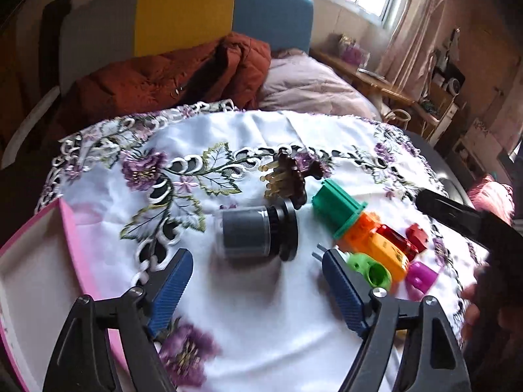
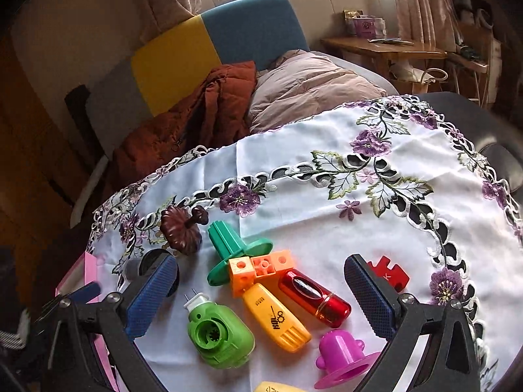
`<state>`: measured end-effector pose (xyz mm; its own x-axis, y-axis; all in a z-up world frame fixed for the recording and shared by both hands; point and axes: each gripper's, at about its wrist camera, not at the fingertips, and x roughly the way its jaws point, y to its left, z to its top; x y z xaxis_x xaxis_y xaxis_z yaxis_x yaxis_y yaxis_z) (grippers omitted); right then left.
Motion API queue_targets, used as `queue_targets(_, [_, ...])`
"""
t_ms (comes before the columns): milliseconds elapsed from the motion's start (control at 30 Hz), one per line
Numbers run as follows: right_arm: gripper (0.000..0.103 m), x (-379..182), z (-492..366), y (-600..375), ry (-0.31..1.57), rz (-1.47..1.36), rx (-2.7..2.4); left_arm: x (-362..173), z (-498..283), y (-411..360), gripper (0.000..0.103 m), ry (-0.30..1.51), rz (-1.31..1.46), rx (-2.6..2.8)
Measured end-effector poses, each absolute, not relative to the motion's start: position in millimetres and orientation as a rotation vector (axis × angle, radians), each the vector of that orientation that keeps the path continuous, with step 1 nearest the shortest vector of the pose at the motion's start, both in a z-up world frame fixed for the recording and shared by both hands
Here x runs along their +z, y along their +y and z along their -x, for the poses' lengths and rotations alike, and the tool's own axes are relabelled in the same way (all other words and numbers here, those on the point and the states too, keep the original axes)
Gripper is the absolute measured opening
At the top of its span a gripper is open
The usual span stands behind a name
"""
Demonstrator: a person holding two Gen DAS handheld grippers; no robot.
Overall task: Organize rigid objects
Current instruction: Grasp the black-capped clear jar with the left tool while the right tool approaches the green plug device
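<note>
My left gripper (image 1: 255,263) is spread wide, with the grey jar (image 1: 253,233) lying centre frame just beyond its tips. My right gripper (image 2: 261,277) gapes too, the green plug-in device (image 2: 219,334) and yellow tool (image 2: 276,318) lying low between its fingers.

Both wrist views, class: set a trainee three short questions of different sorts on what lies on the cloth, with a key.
1. True or false: the grey jar stands upright.
2. Which sits nearest the green plug-in? A) yellow tool B) red block C) brown clip
3. Fill in: the left gripper is ___.

Key: 1 false, it lies on its side. 2 A. 3 open, fingers apart and empty.
</note>
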<state>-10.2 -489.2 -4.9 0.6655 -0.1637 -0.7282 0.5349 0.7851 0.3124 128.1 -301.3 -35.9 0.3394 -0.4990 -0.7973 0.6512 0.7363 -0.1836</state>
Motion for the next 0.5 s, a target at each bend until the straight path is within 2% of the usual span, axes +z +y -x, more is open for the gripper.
queue_targets(33, [0.103,-5,10,-489,0.744,-0.546,-0.414,-38,-132,-306,0.09,0.973,-0.171,-0.759])
queue_targets(267, [0.103,-6,9,-488,0.748,-0.554,-0.392,-60,-153,-334,0.09,1.018,-0.217,-0.733])
queue_targets(300, [0.103,-6,8,-487,0.747,-0.551,-0.39,-64,-156,-335,0.089,1.034,-0.214,-0.727])
queue_targets(333, [0.103,-5,8,-487,0.745,-0.549,-0.389,-68,-160,-335,0.075,1.054,-0.204,-0.718])
queue_targets(367, [0.103,-5,9,-487,0.743,-0.548,-0.39,-72,-163,-333,0.071,1.076,-0.186,-0.726])
queue_targets(500, [0.103,-2,10,-488,0.725,-0.553,-0.38,-70,-152,-323,0.07,1.044,-0.172,-0.745])
